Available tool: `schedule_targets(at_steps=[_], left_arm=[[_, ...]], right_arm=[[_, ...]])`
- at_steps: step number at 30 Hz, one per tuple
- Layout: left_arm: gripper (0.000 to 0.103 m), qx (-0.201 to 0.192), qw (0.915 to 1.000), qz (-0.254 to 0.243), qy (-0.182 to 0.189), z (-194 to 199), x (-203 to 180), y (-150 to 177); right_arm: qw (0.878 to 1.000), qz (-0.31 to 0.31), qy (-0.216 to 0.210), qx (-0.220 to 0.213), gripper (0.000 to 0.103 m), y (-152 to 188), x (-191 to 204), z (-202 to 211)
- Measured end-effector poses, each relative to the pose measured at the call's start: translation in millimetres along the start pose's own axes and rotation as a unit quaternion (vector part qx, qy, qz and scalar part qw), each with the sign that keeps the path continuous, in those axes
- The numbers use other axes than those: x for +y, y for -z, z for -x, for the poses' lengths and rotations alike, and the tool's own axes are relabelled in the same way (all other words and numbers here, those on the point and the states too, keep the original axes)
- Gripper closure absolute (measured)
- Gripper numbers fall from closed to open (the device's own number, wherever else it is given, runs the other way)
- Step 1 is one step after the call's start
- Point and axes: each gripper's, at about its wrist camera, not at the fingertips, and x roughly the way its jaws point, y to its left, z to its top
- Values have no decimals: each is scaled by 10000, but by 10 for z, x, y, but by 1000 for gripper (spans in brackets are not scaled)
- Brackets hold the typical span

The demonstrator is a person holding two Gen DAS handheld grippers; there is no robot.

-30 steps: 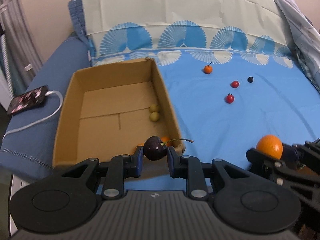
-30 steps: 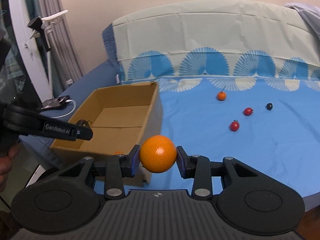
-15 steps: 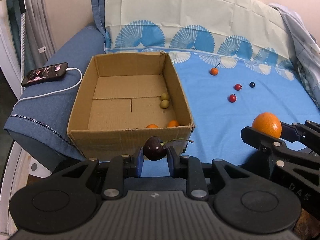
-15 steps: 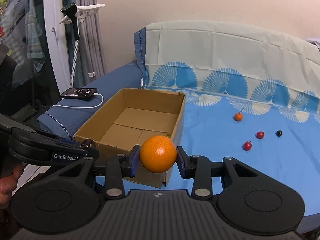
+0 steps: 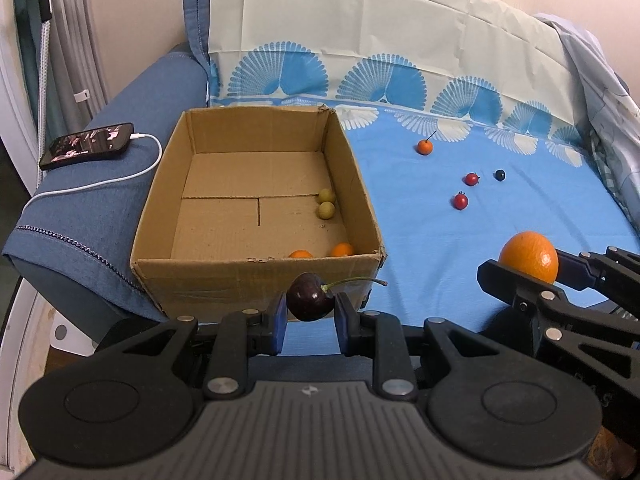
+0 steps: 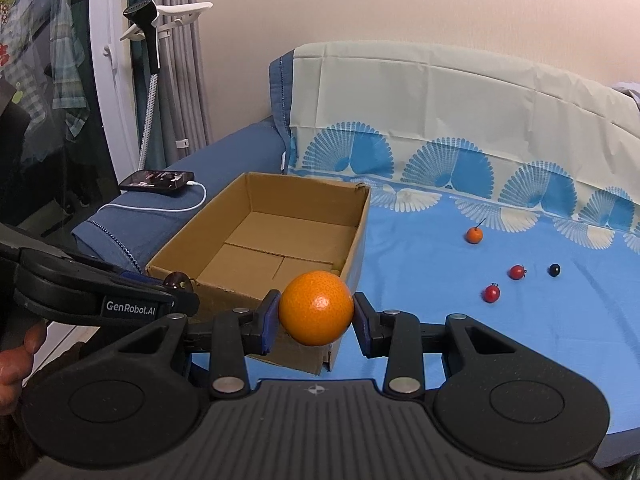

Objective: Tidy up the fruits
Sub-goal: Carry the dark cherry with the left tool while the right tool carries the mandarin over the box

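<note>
My left gripper [image 5: 310, 312] is shut on a dark cherry [image 5: 310, 297] with a stem, held just before the near wall of the cardboard box [image 5: 256, 276]. My right gripper [image 6: 316, 316] is shut on an orange [image 6: 316, 307], held by the box's near right corner [image 6: 332, 344]; the orange also shows in the left wrist view [image 5: 529, 255]. In the box lie two green fruits [image 5: 326, 206] and two small orange fruits [image 5: 342, 249]. On the blue sheet lie a small orange fruit [image 5: 424, 147], two red fruits [image 5: 460, 201] and a dark berry [image 5: 499, 175].
A phone [image 5: 86, 150] on a white cable lies on the blue sofa arm, left of the box. A patterned cloth covers the backrest [image 5: 380, 52]. A steamer stand [image 6: 150, 56] and curtains are at far left. A crumpled cloth [image 5: 600, 80] is at right.
Both grippers have pulled back and up from the box, fruit still held. The box and the loose fruits now look farther away and more of the room shows.
</note>
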Motion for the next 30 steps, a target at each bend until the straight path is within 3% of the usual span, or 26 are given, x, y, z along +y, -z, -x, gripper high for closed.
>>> schedule_targets(at_steps=[20,30], left_arm=[[75,147,9999,74,32,-137,35,12],[75,176,9991,373,-111,-286,343,-128]], right_arm=[[9998,-61,11,182,63,15,-1,-133],[9996,85,109,242,63,-52,3,-332]])
